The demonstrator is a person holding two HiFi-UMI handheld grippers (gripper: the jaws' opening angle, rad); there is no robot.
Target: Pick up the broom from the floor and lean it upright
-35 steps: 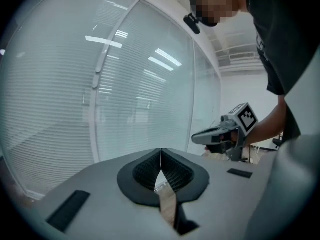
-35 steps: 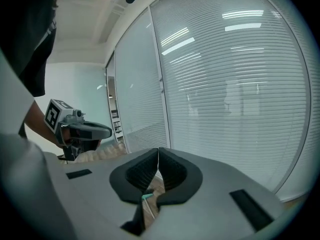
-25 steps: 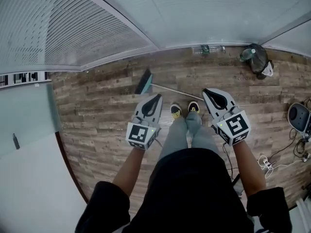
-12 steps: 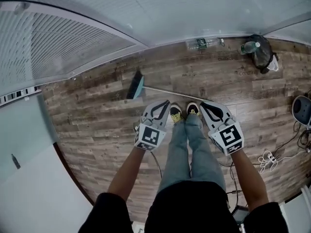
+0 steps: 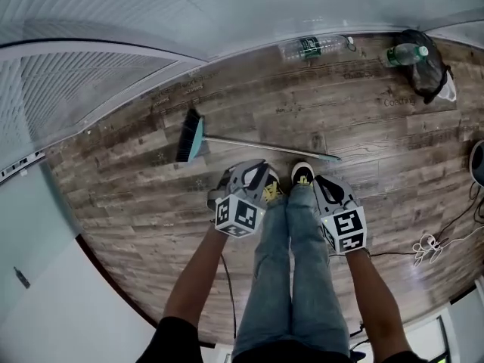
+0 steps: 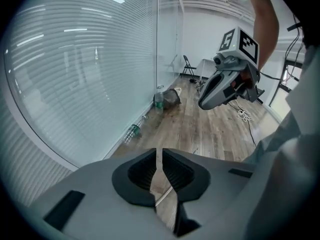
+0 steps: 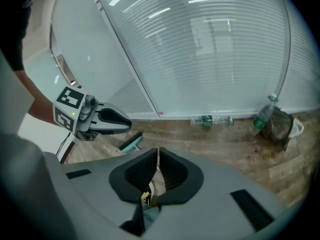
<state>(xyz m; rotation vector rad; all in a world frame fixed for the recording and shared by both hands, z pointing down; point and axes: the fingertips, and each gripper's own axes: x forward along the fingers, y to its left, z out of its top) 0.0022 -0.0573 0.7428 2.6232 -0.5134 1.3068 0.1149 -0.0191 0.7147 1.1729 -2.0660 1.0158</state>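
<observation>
One broom (image 5: 190, 134) flat on floor (image 5: 144, 203), near wall (image 5: 106, 74)

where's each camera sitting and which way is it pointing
Head view: on the person's head, looking steeply down at the wood floor and the broom; forearms, legs, shoes, left tool and right tool show.
Left gripper view: on the left tool, looking along its shut jaws over the floor beside the blinds; the right tool and its forearm show.
Right gripper view: on the right tool, facing the blinds; the left tool shows.
Shared: all three show the lying bottle; head and right gripper views show the broom.
</observation>
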